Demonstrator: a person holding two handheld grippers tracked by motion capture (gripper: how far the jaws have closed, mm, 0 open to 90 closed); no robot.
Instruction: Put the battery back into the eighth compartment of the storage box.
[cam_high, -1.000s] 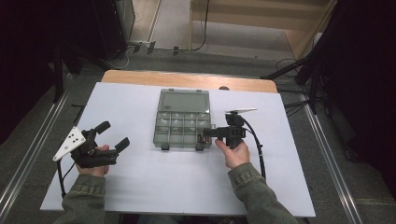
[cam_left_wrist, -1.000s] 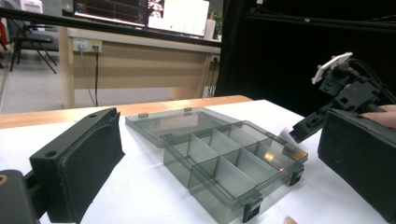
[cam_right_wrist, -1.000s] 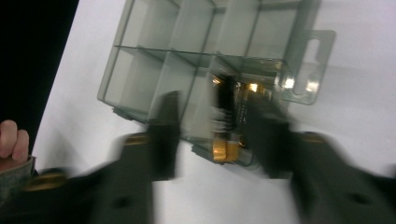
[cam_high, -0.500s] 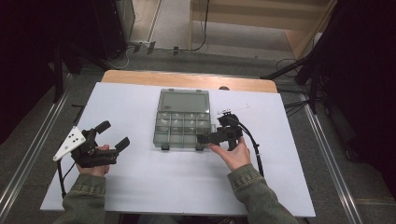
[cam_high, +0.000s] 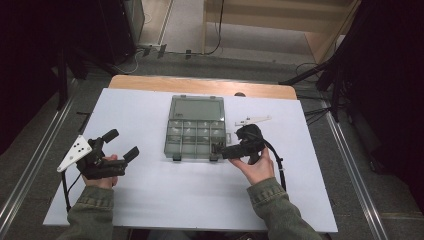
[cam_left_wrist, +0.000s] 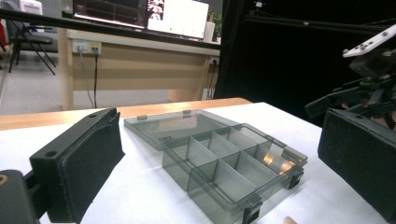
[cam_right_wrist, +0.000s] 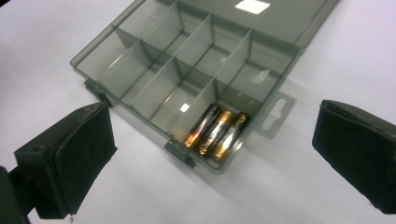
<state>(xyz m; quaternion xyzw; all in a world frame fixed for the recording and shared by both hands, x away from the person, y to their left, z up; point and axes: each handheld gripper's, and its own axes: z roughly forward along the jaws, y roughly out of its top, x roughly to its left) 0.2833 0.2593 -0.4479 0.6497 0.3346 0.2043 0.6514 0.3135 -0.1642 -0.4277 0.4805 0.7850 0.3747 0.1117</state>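
A smoky clear compartment box (cam_high: 195, 132) lies open in the middle of the white table, its lid flat behind it. Three batteries (cam_right_wrist: 215, 133) lie side by side in its front right compartment; the other compartments (cam_right_wrist: 154, 70) look bare. My right gripper (cam_high: 218, 149) hovers at the box's front right corner and points left. Its jaws have just been opening and stand open (cam_right_wrist: 215, 128) above the batteries, with nothing gripped. My left gripper (cam_high: 121, 143) rests at the table's left, open and holding nothing, facing the box (cam_left_wrist: 224, 154). The right gripper (cam_left_wrist: 369, 88) appears at the far right of the left gripper view.
The white table top (cam_high: 150, 200) has a wooden strip (cam_high: 200, 86) along its far edge. Metal rails run down both sides of the table. Dark stands and cables crowd the floor at right (cam_high: 330, 85). A desk with screens (cam_left_wrist: 140, 14) stands beyond the table.
The right gripper has opened its jaws and lifted back a little from the box's front right compartment. The left hand and gripper have stayed still.
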